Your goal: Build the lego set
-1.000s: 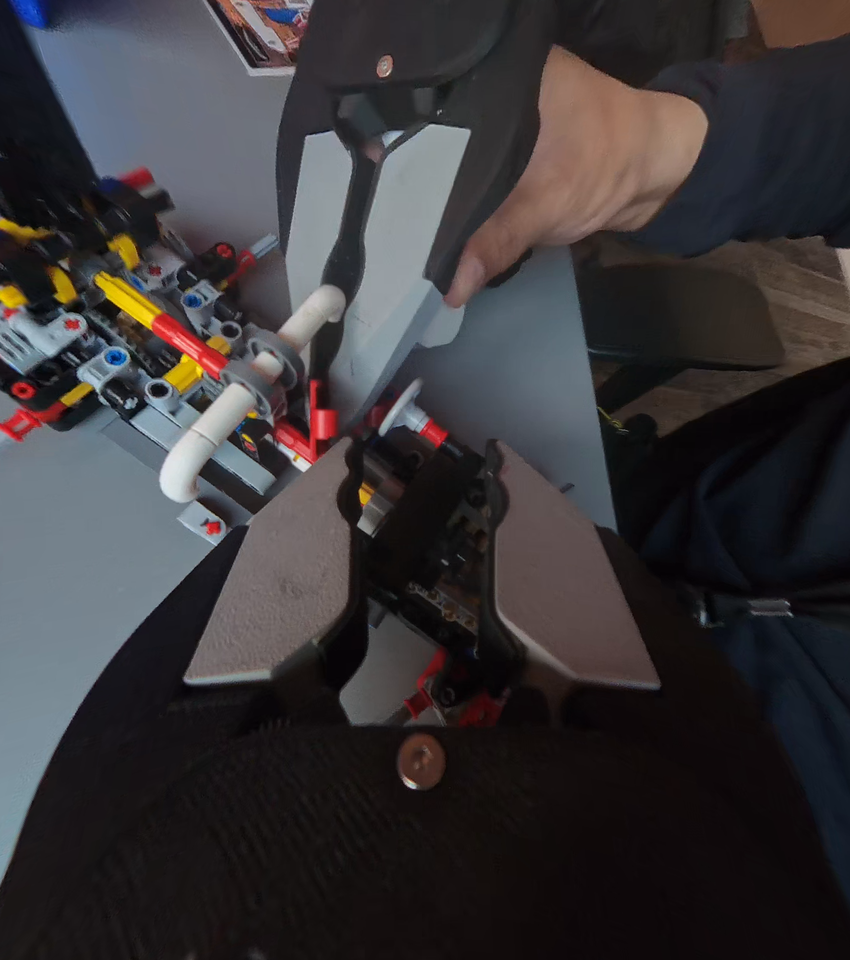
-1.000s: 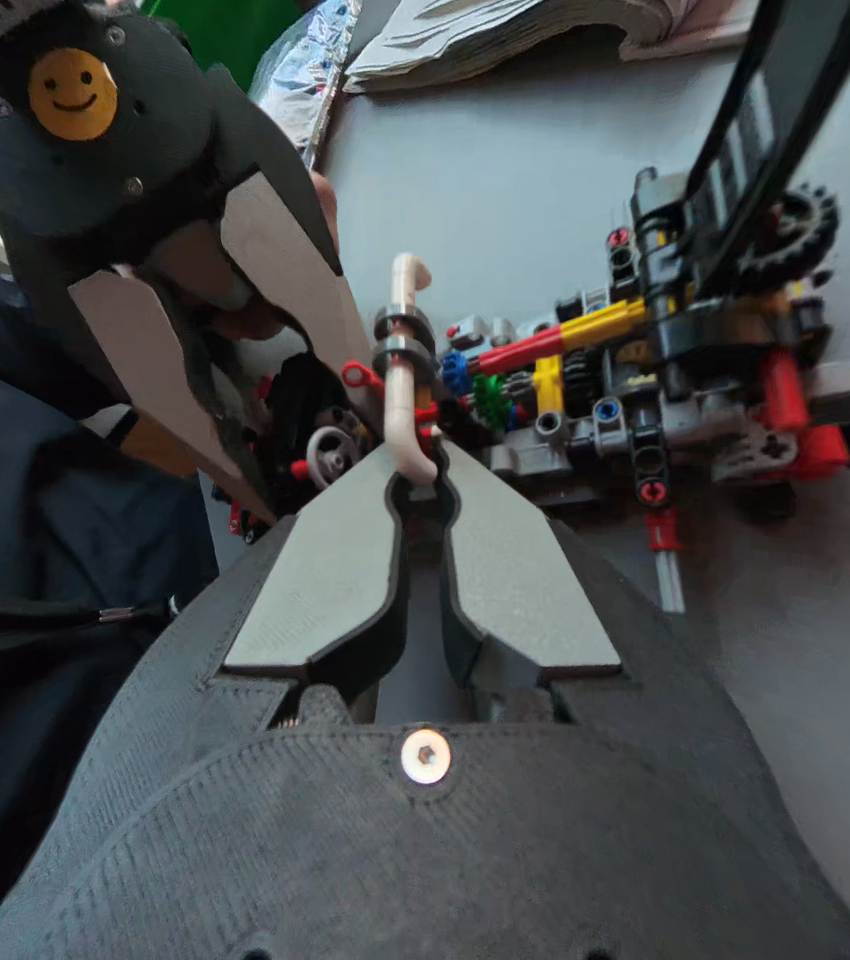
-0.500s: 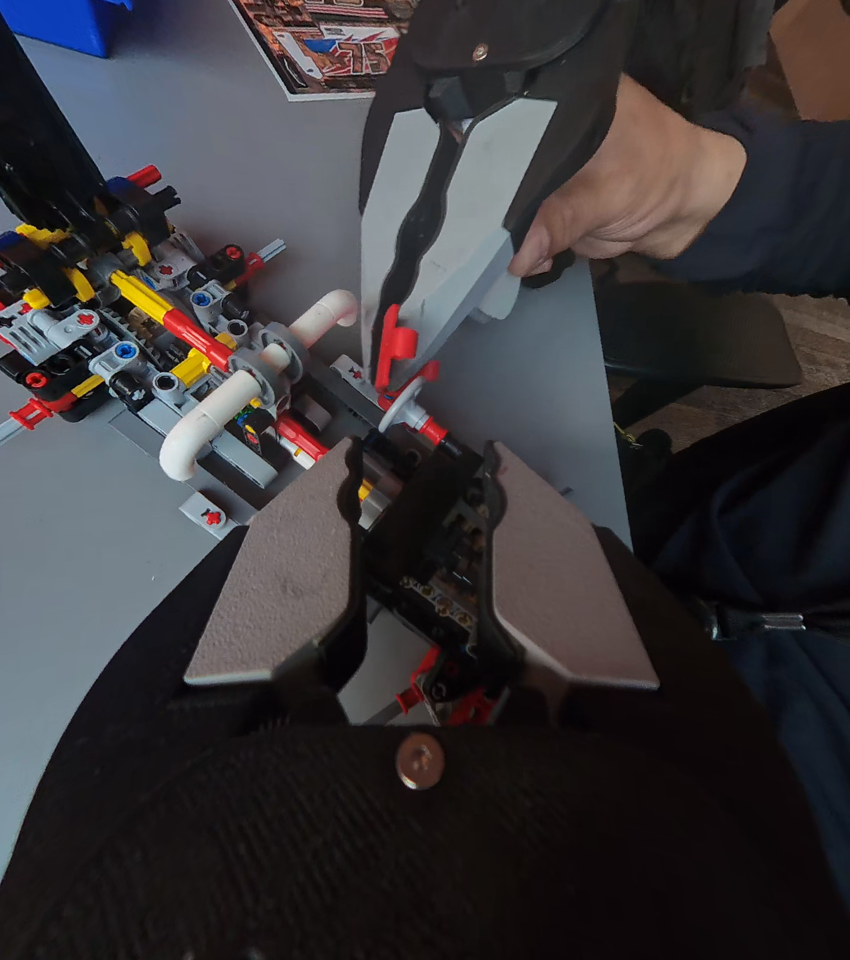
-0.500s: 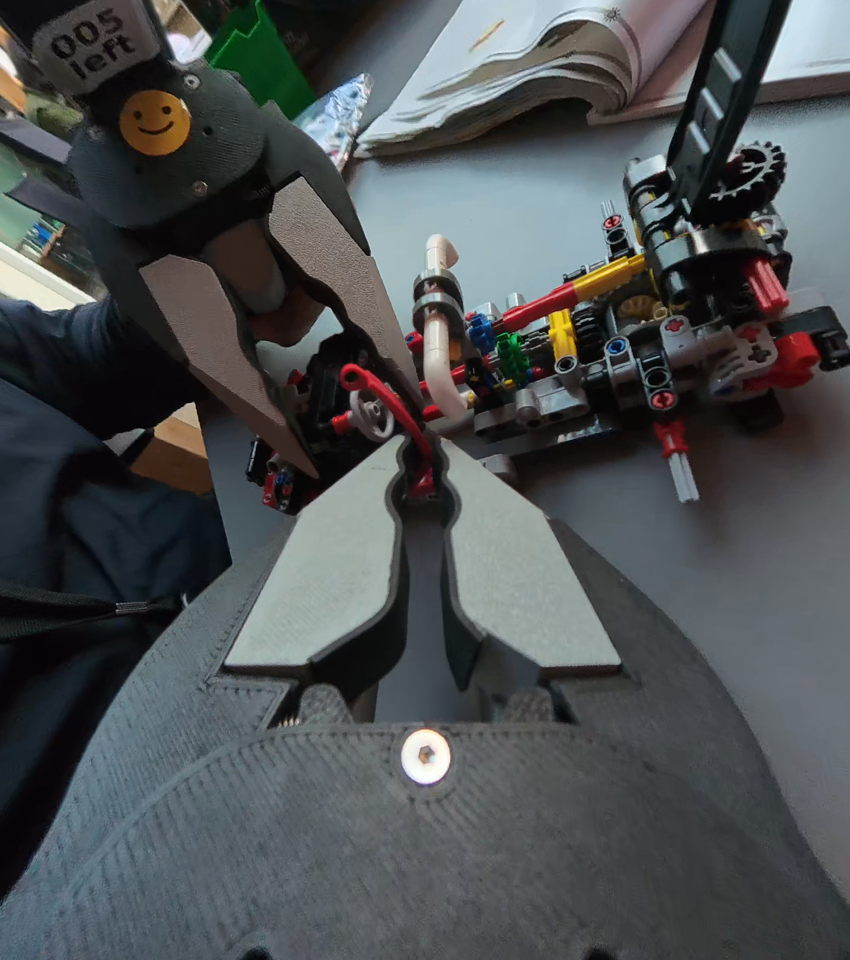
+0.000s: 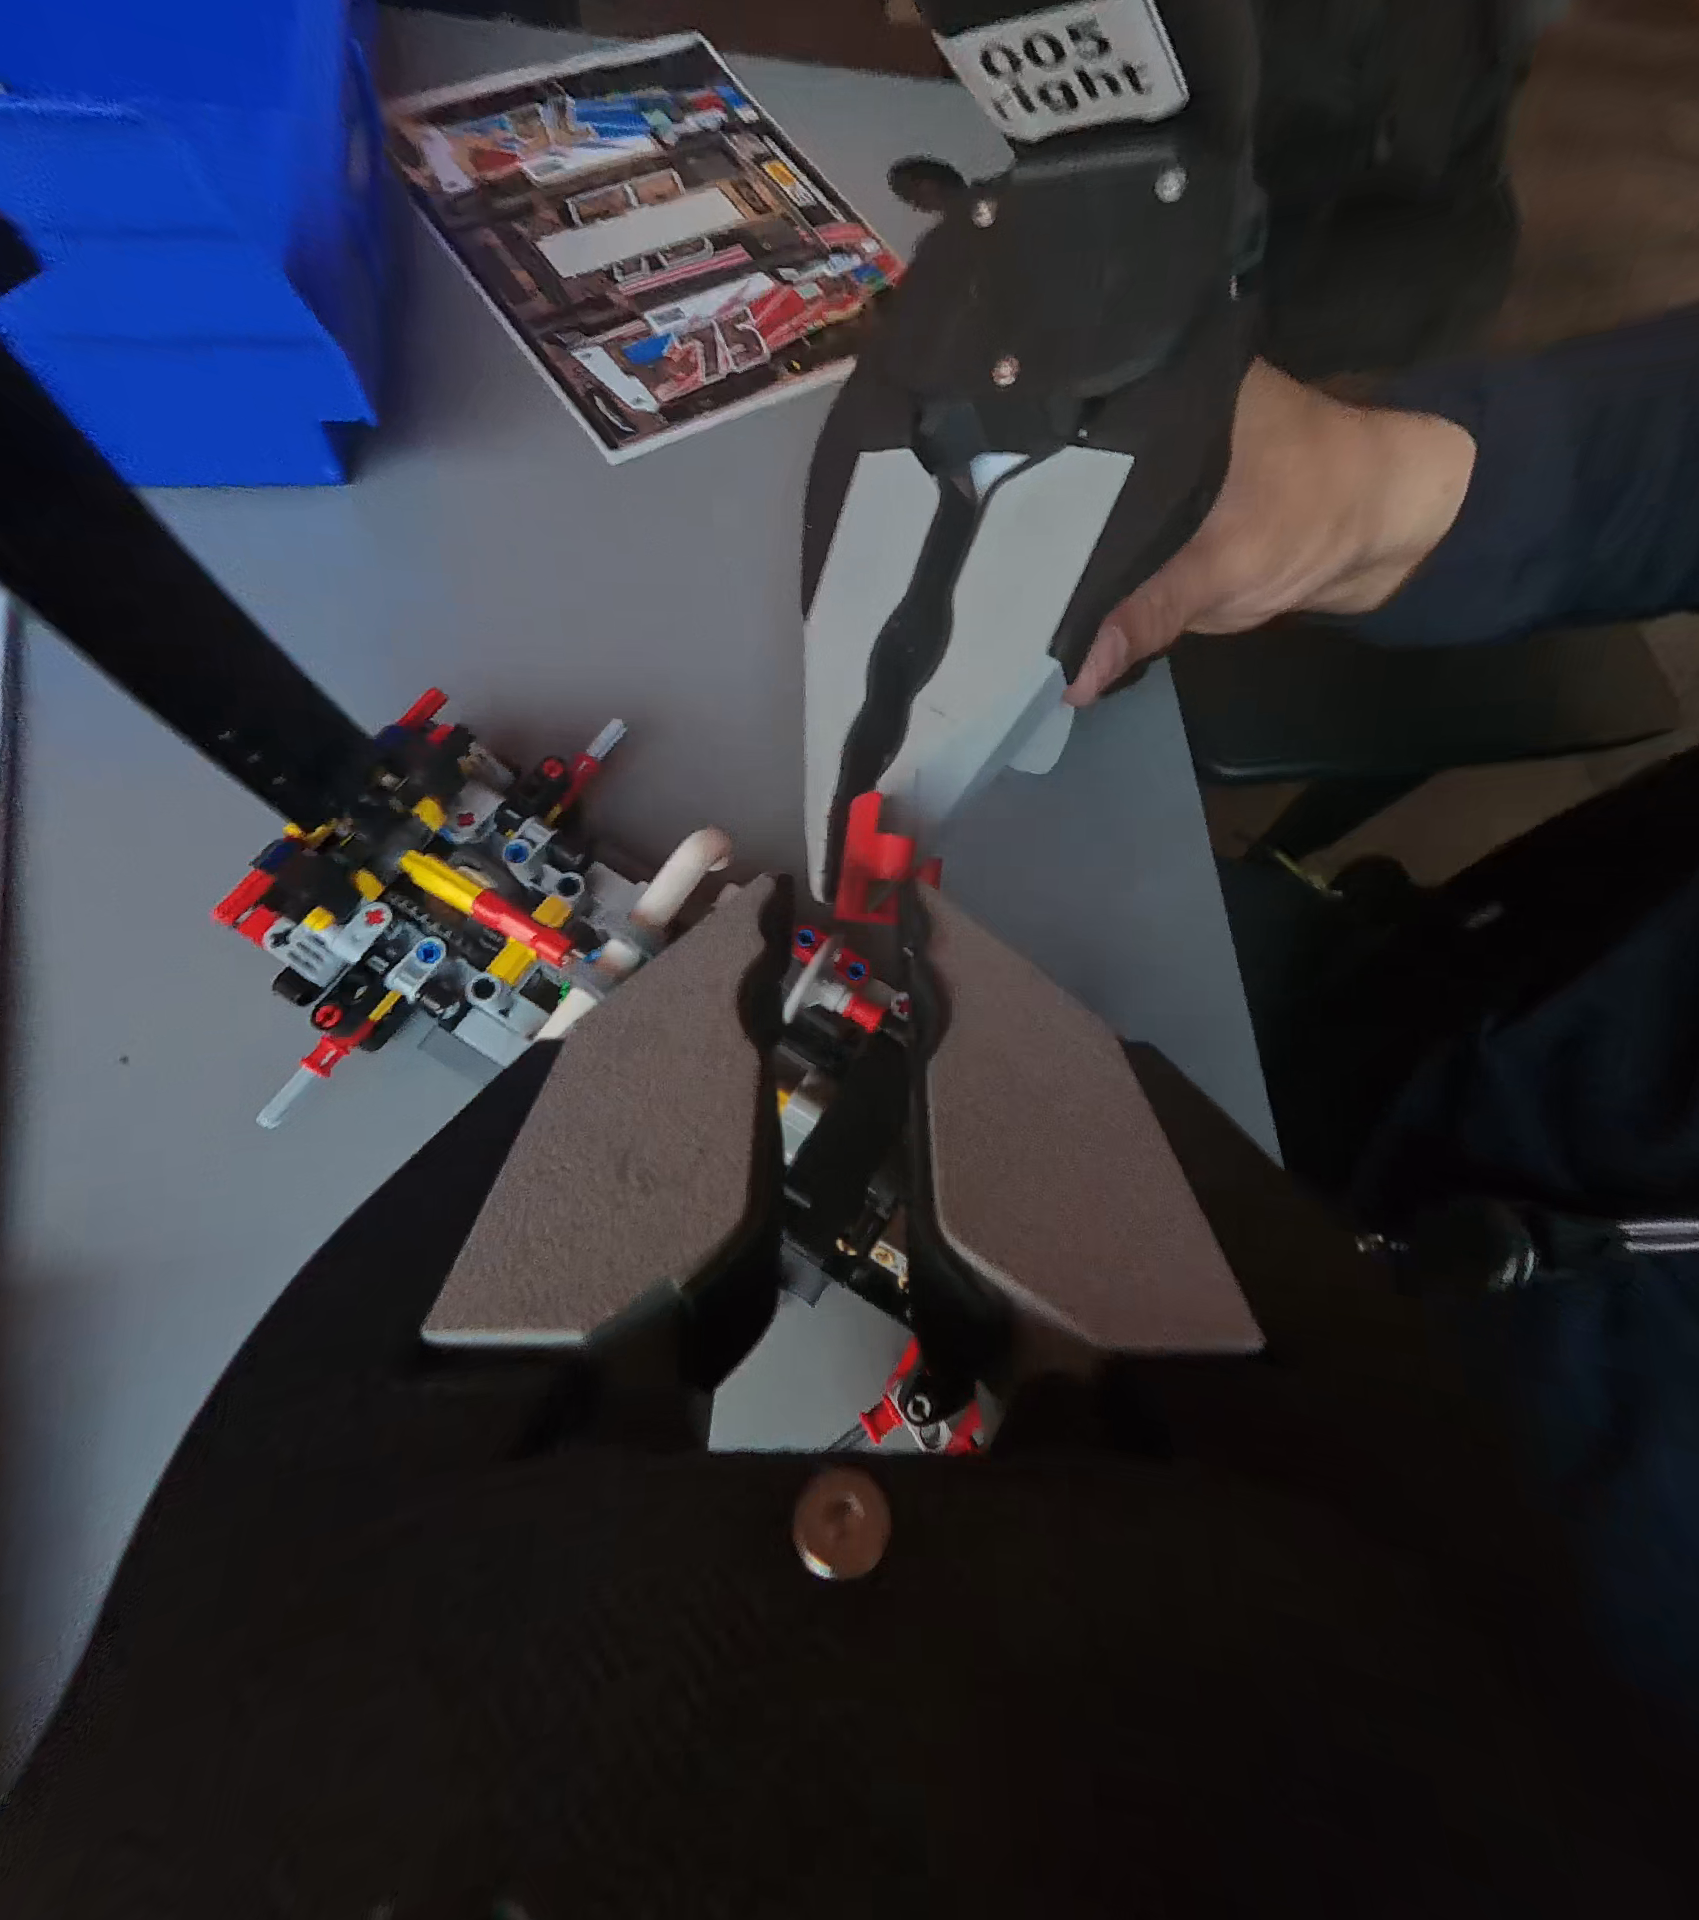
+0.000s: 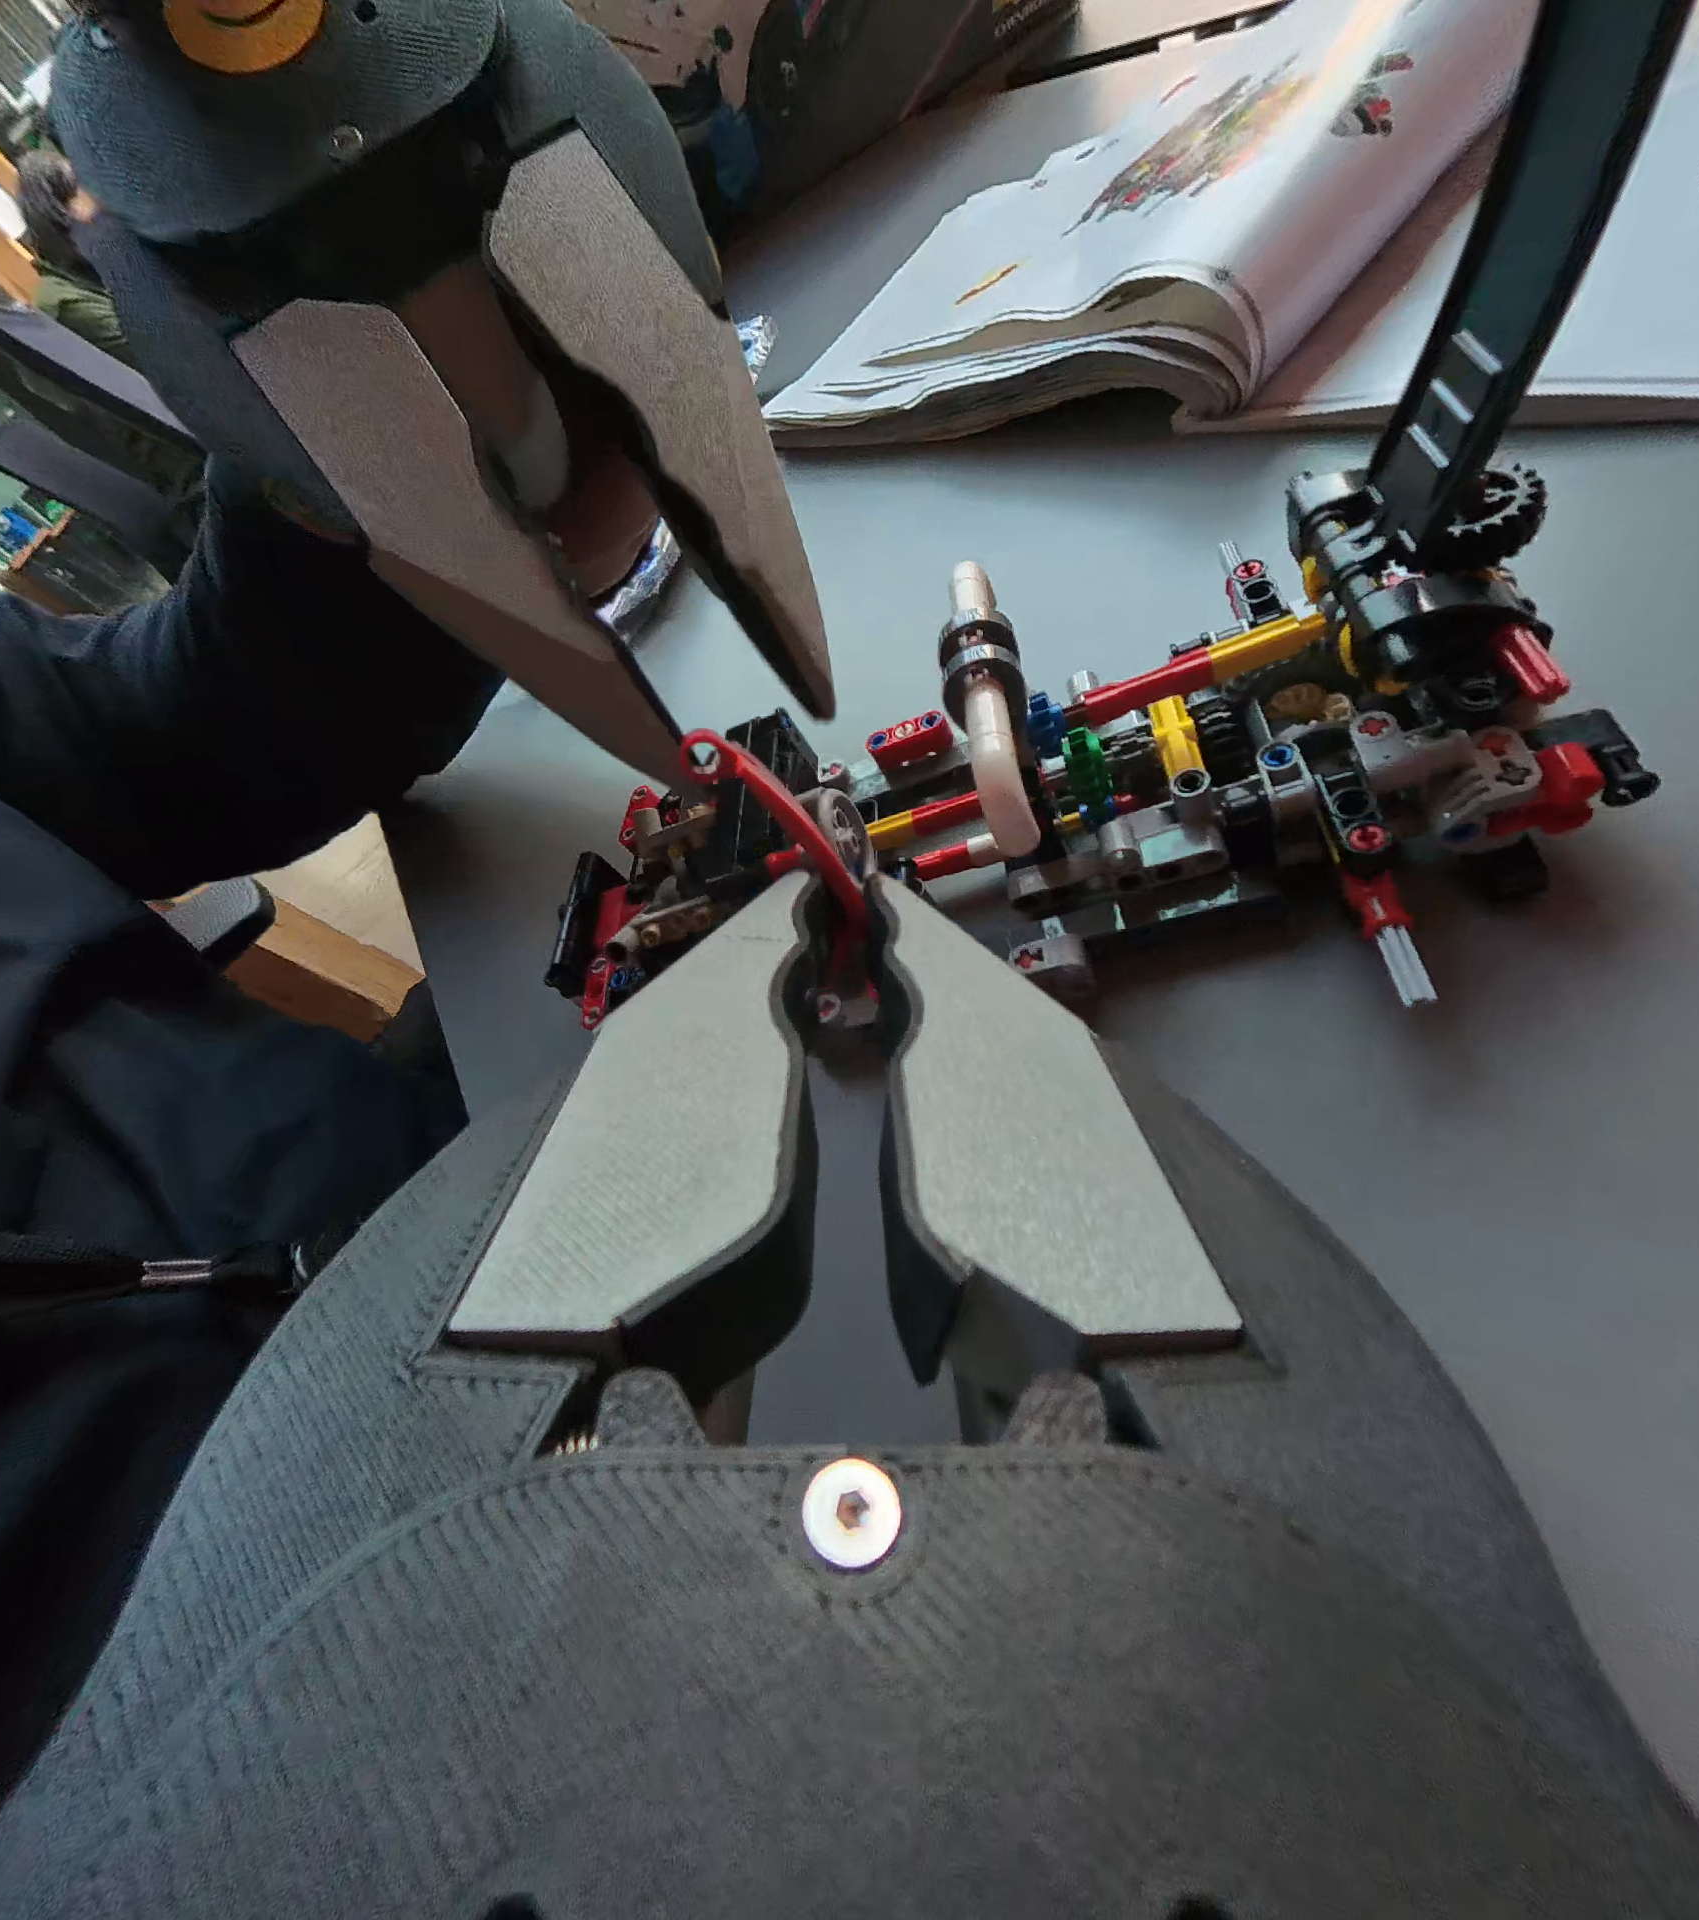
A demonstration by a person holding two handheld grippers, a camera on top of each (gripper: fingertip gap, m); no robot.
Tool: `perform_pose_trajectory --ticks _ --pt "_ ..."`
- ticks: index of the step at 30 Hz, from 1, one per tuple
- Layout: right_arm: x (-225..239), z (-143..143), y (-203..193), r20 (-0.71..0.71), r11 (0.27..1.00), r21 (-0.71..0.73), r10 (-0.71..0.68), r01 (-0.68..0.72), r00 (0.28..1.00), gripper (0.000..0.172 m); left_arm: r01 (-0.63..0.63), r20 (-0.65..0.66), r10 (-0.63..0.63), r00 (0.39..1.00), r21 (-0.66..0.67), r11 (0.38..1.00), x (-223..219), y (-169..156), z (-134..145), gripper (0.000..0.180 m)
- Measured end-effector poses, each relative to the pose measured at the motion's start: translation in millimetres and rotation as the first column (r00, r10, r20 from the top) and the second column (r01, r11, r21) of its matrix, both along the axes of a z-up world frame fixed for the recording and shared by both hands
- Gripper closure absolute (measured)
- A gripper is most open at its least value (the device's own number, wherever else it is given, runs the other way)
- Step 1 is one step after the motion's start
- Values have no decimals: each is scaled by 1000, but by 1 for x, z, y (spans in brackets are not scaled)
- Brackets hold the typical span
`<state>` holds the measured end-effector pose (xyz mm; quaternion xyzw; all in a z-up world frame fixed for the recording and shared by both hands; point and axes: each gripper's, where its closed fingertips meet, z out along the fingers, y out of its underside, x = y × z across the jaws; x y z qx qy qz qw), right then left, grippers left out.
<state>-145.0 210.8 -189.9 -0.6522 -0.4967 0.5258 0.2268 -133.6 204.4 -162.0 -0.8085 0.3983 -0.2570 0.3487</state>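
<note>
**Asker:** What are your two claws doing?

**Me:** My right claw is clamped on a thin red curved piece. Both fingers press its lower end. The rest arcs up and away, ending in a small ring. My left claw hangs over that ring, its fingers parted, with nothing between them. One fingertip sits at the ring; I cannot tell whether it touches.

**Asker:** Has anything changed in the last moment?

**Me:** Yes. My left claw was spread wide, low around the black end block of a brick-built toy frame. Now its fingers stand closer together and it has lifted, so the block shows below, through the gap. My right claw has kept its grip on the red piece and carried it up, clear of the frame.

**Asker:** Where is the red piece relative to everything else?

**Me:** It is in the air between my two claws, just above the black block. The frame lies on the grey bench beyond, with a white bent tube near its middle and a long black strip rising from its far end.

**Asker:** Anything else nearby?

**Me:** An open booklet lies behind the frame. A blue bin and a printed sheet lie farther along the bench.
</note>
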Motion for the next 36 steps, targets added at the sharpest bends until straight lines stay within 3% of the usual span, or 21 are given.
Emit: perform_pose_trajectory --ticks 3,6,9,13,15,18,20,22,26,28,36 --pt "0 1 1 1 1000 3 -3 3 1000 168 44 -97 -41 994 23 999 3 0 -6 178" --pt "7 -4 -2 42 1000 5 24 -24 999 161 91 -244 -81 966 30 995 -1 -1 -14 180" --pt "21 -5 4 52 980 201 -1 -10 999 157 126 -269 -123 955 -4 992 0 1 -14 180" --pt "29 -3 -1 71 899 437 5 -36 997 155 192 -321 -175 931 24 981 1 6 -13 180" --pt "28 3 -6 57 810 585 12 -43 998 152 202 -323 -187 928 14 979 3 6 -13 180" --pt "26 -1 -9 95 545 835 -9 -74 995 158 195 -291 -197 936 -37 980 7 8 -14 180" --pt "24 -6 -8 125 387 916 -32 -103 992 160 200 -269 -211 940 -70 977 7 8 -15 180" --pt "22 -8 -5 140 279 953 -62 -117 988 161 213 -248 -232 941 -100 972 7 8 -16 180" --pt "20 -12 -3 175 153 975 -73 -162 982 163 222 -213 -249 945 -141 965 7 10 -16 180" --pt "19 -11 -2 177 116 979 -76 -167 981 171 220 -201 -250 947 -159 962 7 9 -18 180" --pt "19 -15 -3 189 1 982 -65 -189 980 171 224 -159 -256 953 -195 955 7 9 -21 180"
